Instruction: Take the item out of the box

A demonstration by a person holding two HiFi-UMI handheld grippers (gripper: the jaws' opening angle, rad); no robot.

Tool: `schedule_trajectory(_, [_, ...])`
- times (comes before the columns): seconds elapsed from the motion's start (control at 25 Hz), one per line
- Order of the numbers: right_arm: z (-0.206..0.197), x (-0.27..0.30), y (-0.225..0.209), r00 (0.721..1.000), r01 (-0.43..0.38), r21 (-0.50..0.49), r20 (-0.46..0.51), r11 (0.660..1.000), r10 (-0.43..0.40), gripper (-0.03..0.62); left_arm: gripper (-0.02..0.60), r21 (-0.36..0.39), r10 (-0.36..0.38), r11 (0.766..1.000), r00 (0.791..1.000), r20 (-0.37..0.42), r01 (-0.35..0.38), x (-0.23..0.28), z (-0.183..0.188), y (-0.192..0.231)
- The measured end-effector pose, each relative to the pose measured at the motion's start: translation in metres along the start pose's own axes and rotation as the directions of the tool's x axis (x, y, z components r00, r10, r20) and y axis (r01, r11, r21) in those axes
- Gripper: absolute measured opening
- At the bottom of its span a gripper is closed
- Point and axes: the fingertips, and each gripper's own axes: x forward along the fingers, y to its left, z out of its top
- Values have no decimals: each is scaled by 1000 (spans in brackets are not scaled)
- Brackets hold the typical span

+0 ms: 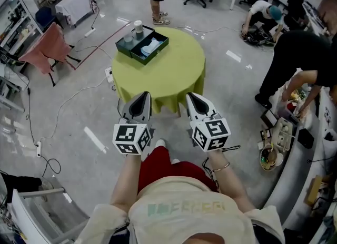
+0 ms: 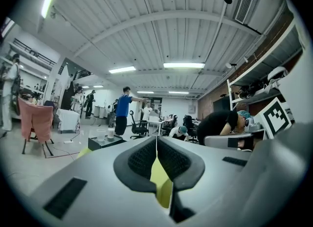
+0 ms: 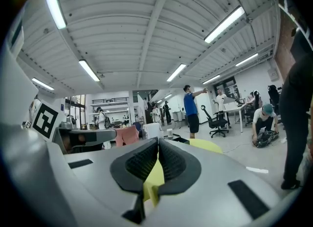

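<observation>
Pale item (image 1: 150, 47) lies in open dark box (image 1: 160, 46) on far-left part of round table (image 1: 179, 74) with yellow-green cloth, two cups (image 1: 138, 27) at the box's far side; left gripper (image 1: 142, 95) and right gripper (image 1: 190, 97) side by side at table's near edge, well apart from box, both jaws pressed together on nothing

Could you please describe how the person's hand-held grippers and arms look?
Both the left hand-held gripper and the right hand-held gripper are pale grey tapered shells with black ribbed pads, each carrying a white cube of black square markers. The person wears a cream short-sleeved shirt and a thin bracelet on the right wrist.
</observation>
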Motion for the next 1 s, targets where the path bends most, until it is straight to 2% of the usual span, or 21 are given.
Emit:
schedule_trajectory(0.36, [0,43,-21,1000,19,20,-19,1000,-19,37,26,-9,10,1000,1000,-3,-10,39,3,31])
schedule_trajectory(0.76, [-5,127,-47,998,15,31,-63,999,-13,37,26,-1,63,998,997,-46,-63,110,-6,101])
schedule_trajectory(1.0, [1,180,-67,996,38,38,-77,999,-35,37,26,-2,58,998,996,-71,-58,157,-6,141])
